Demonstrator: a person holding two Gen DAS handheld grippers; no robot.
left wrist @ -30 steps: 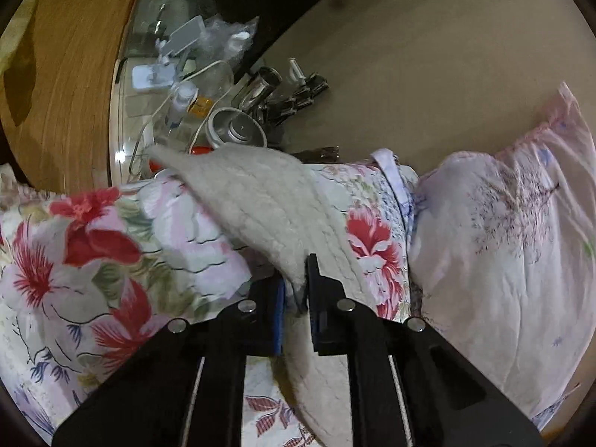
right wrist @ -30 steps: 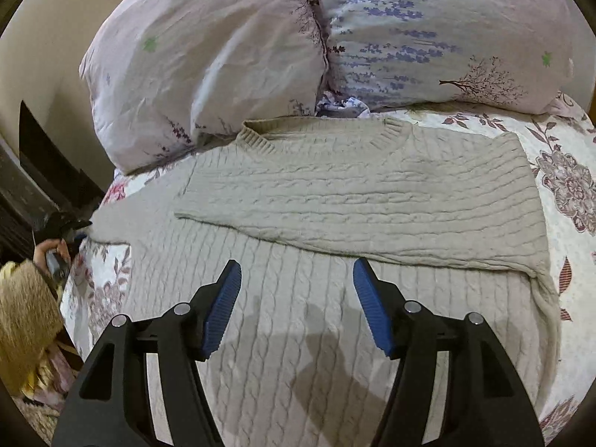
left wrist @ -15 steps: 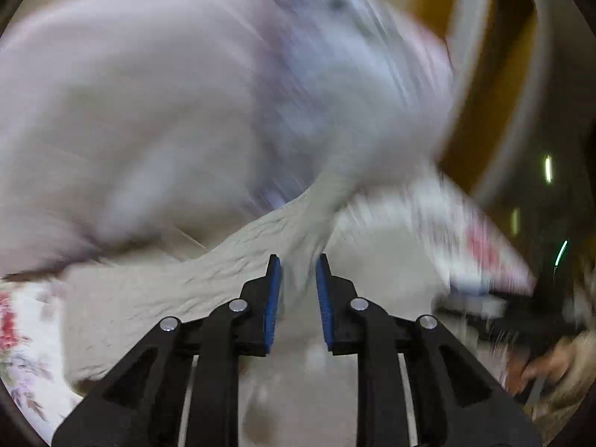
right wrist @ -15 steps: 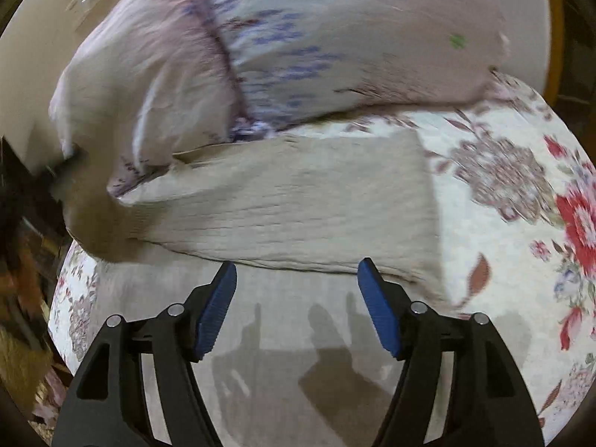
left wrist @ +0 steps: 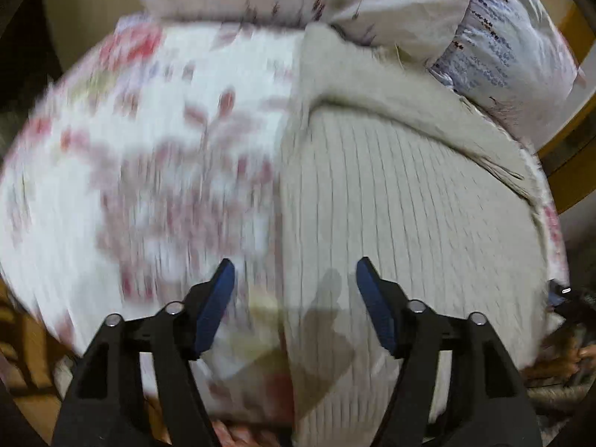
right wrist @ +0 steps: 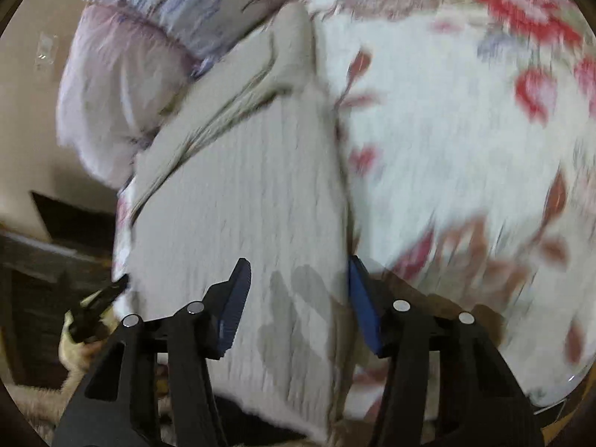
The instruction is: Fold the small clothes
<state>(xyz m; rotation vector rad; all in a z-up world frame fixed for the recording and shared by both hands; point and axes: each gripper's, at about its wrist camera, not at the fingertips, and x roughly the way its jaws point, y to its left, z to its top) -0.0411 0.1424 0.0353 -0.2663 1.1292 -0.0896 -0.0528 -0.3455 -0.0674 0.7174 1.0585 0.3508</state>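
Observation:
A beige cable-knit sweater (left wrist: pixel 402 201) lies flat on the floral bed cover, both sleeves folded across its upper part. My left gripper (left wrist: pixel 294 275) is open and empty, hovering over the sweater's left edge near the hem. In the right wrist view the same sweater (right wrist: pixel 238 205) fills the left half. My right gripper (right wrist: pixel 298 275) is open and empty over the sweater's right edge near the hem. Both views are blurred by motion.
The white floral bed cover (left wrist: pixel 141 171) spreads left of the sweater and also right of it (right wrist: pixel 465 141). Pale lilac pillows (left wrist: pixel 372 3) lie behind the collar, also in the right wrist view (right wrist: pixel 123 85). A wooden frame (left wrist: pixel 573 138) stands at the right.
My left gripper carried the left sleeve across the sweater, let it go and opened. Both grippers have swung down toward the hem corners. The right gripper stayed open.

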